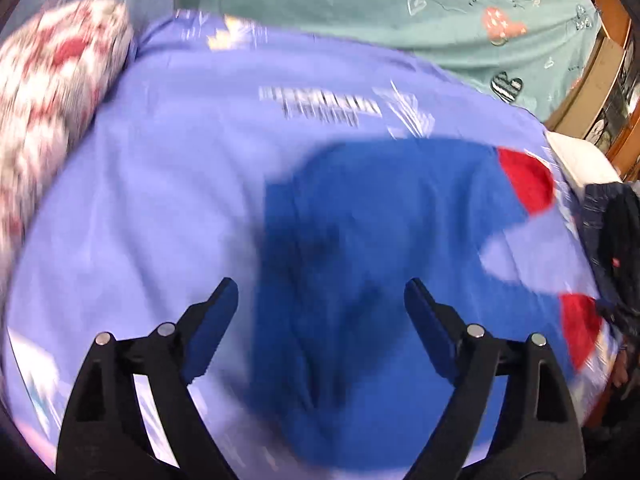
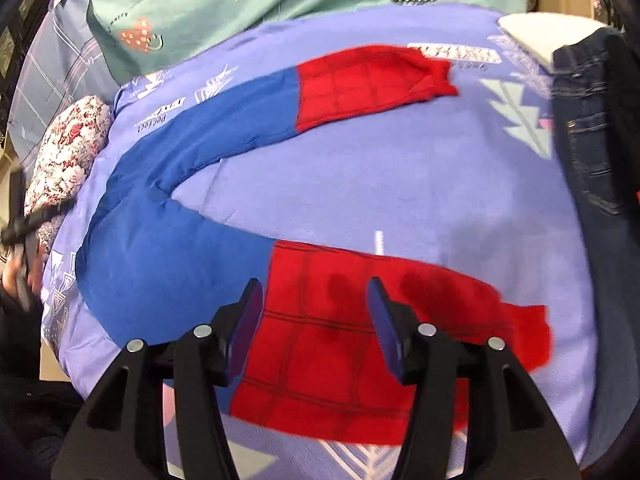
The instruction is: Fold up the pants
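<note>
Here, one pair of blue-red pants (image 2: pixel 180 248), two gaping tongs (image 1: pixel 320 308), one jeans (image 2: pixel 588 128)

Both wrist cameras look steeply down along their own fingers, close above a lilac bedsheet (image 1: pixel 160 200). The 2 views share the blue-and-red pants (image 2: pixel 180 248), a floral pillow (image 2: pixel 68 148) near 9 o'clock, and teal bedding (image 1: pixel 400 12) at 12 o'clock.

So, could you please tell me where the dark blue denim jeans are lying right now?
In the right wrist view the dark blue denim jeans lie along the right edge of the lilac printed bedsheet, beside a white pillow.
</note>
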Demonstrator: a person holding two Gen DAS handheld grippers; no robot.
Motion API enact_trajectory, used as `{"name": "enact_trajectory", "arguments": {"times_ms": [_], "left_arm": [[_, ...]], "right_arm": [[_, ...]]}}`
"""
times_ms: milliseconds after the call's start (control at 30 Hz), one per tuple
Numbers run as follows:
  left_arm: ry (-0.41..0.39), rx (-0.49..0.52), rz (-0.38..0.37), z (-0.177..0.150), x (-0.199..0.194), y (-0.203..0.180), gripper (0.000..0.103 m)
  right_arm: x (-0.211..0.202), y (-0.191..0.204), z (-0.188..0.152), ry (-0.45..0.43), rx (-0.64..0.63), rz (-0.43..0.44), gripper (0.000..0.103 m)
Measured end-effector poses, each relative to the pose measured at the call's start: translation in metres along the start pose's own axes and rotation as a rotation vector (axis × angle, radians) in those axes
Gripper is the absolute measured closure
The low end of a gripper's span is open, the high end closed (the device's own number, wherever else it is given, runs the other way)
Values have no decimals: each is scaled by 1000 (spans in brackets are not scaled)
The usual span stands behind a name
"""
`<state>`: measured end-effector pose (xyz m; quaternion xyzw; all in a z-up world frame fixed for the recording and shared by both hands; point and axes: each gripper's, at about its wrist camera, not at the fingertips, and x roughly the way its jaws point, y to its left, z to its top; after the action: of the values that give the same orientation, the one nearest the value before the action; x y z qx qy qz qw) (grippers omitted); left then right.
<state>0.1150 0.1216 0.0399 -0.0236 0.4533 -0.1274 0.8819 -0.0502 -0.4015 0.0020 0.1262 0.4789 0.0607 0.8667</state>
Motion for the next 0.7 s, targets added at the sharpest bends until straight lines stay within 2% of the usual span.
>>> {"name": "enact_trajectory", "arguments": {"times_ms": [100, 233, 300, 333, 367, 400, 433, 467, 500, 600, 700], "left_arm": [[47, 37, -20, 47, 49, 5, 16], [101, 85, -56, 84, 105, 1, 17], [128, 123, -36, 92, 127, -2, 19], [155, 138, -31, 94, 139, -3, 25], [177, 148, -37, 92, 146, -5, 38], [167, 173, -18, 90, 146, -8, 47], [172, 202, -34, 87, 144, -13, 57], [178, 212, -57, 86, 141, -16, 80], [183, 212, -74, 84, 136, -17, 89], [138, 261, -84, 76, 110, -30, 92], [62, 295, -131, 66, 69, -45, 93]], "right_arm": [[14, 2, 0, 26, 11, 10, 48], [24, 1, 5, 43, 18, 0, 48], [27, 1, 8, 45, 23, -15, 48], [27, 1, 9, 46, 24, -22, 48], [28, 0, 11, 46, 24, -29, 48], [27, 0, 14, 45, 20, -35, 48], [27, 2, 16, 43, 12, -38, 48], [27, 3, 18, 42, 2, -40, 48], [29, 6, 23, 41, -15, -43, 48], [34, 18, 43, 34, -52, -40, 48], [39, 41, 70, 9, -116, -13, 48]]}}
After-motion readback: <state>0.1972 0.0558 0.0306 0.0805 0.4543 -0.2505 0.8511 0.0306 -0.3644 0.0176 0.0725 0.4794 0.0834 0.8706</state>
